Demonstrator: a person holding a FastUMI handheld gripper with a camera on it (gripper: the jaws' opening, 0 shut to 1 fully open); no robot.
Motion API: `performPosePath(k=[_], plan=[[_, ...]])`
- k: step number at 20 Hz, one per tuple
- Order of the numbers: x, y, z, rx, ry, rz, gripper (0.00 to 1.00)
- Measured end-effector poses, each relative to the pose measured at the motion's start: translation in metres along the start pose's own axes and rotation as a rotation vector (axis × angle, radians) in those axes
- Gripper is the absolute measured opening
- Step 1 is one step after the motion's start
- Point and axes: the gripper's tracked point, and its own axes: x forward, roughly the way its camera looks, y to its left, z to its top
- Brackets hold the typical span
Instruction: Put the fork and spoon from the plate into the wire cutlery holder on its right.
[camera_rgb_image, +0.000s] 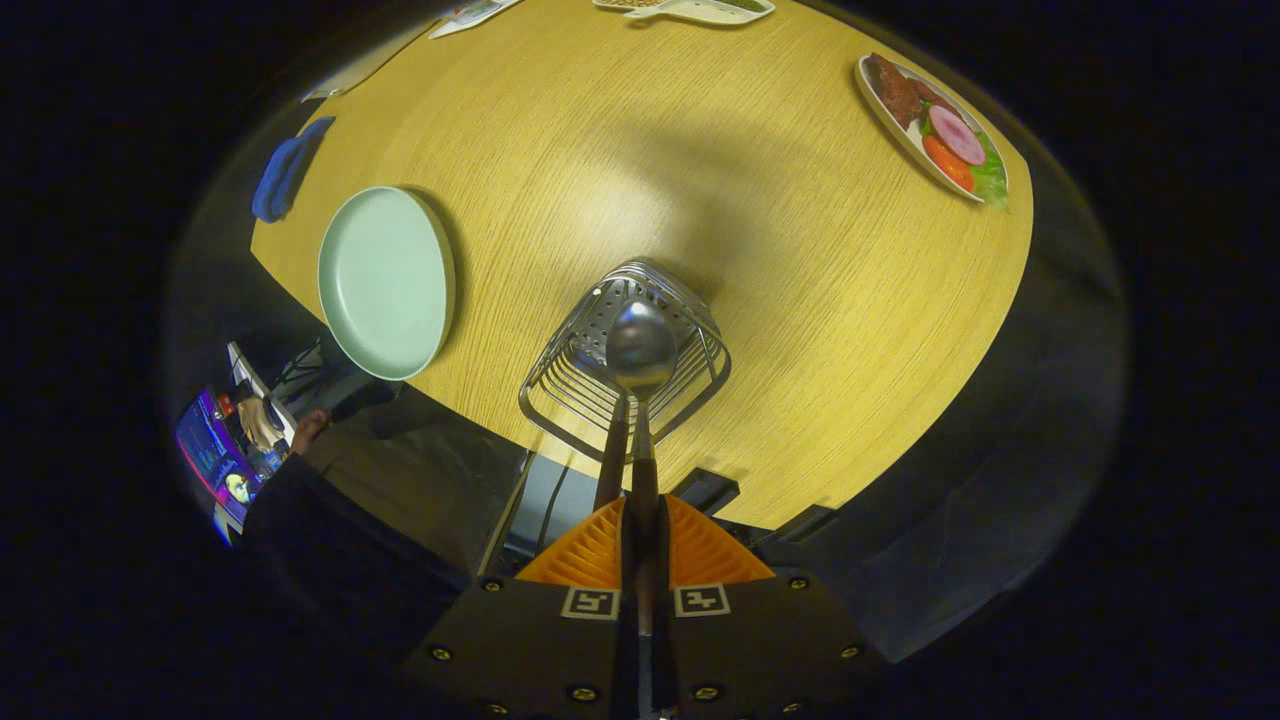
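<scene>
The wire cutlery holder stands on the table at the centre of the frame, near the table's lower edge. A spoon, clamped between the fingers of the gripper, hangs bowl-first over the holder's opening. The plate lies left of the holder, apart from it. A dish of food sits at upper right, a folded cloth at upper left, and another tray at top centre.
</scene>
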Motion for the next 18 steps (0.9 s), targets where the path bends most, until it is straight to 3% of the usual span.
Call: performPosePath(k=[5,8,12,18], plan=[[-0.012,-0.006,0.003,0.031,-0.063,-0.006,0.13],[-0.03,-0.013,0.004,0.073,-0.186,-0.037,0.14],[-0.072,-0.004,0.001,0.128,-0.499,-0.152,0.17],[-0.14,0.06,-0.005,0.282,-1.105,-0.188,0.18]])
